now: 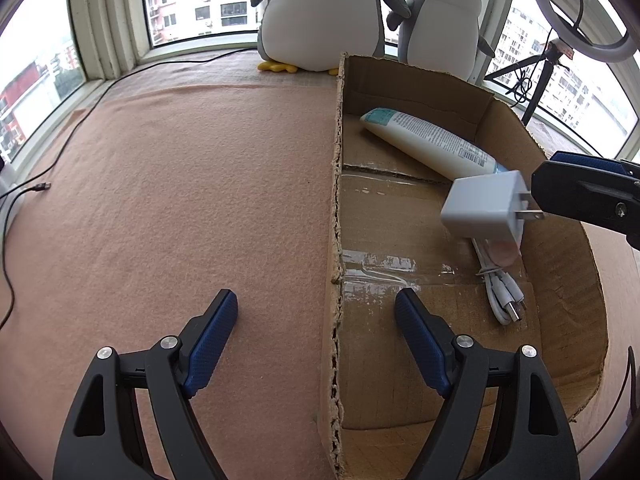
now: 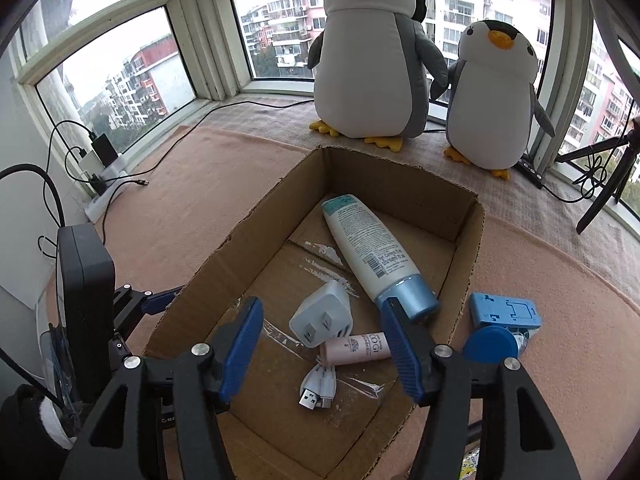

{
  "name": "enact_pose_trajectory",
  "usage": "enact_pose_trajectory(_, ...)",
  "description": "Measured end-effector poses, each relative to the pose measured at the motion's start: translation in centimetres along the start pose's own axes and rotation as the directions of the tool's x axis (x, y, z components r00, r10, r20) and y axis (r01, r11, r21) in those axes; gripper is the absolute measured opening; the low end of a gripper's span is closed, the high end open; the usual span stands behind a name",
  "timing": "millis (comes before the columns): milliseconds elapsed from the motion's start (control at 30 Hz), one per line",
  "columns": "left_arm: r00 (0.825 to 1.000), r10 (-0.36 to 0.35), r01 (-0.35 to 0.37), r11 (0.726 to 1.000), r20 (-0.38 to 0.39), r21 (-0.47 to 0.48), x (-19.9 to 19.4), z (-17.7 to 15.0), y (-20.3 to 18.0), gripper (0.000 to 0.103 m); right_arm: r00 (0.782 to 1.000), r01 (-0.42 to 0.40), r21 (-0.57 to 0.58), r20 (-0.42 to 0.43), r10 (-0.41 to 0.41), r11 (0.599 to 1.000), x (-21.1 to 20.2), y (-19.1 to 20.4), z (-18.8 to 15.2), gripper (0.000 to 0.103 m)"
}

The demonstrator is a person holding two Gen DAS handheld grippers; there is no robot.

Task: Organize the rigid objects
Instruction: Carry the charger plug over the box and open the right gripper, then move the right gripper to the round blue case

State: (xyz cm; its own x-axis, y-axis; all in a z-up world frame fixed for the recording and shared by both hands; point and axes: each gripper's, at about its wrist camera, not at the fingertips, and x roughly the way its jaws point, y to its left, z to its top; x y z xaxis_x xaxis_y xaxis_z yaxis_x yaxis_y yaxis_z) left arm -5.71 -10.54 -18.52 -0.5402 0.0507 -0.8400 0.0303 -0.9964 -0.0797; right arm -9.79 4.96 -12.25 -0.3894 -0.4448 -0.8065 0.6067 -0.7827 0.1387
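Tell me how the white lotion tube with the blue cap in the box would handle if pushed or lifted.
The lotion tube lies flat on the floor of the cardboard box; its rounded body would probably roll sideways if nudged. Its smooth, glossy skin may slip in the tongs. It looks like soft plastic, so a grip mid-body might dent it; the blue cap seems stiffer.

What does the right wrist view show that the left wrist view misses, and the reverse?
Only the right wrist view shows the blue holder and blue disc outside the box, and the power strip. Only the left wrist view shows the ring light and the right gripper, open. Both share the cardboard box, white tube, charger, cable, pink tube and two plush penguins.
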Motion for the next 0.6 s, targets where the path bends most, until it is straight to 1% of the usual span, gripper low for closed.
enact_pose_trajectory(433, 1.0, 0.004, -0.004, 1.0, 0.001, 0.003, 0.1, 0.1, 0.0, 0.082, 1.0, 0.015, 0.03, 0.022, -0.016, 0.999, -1.4, -1.1, 0.1, 0.063)
enact_pose_trajectory(600, 1.0, 0.005, -0.005, 1.0, 0.001, 0.003, 0.1, 0.1, -0.1, 0.082, 0.999, 0.026, 0.055, 0.037, -0.028, 0.998, -2.5, -2.3, -0.2, 0.063)
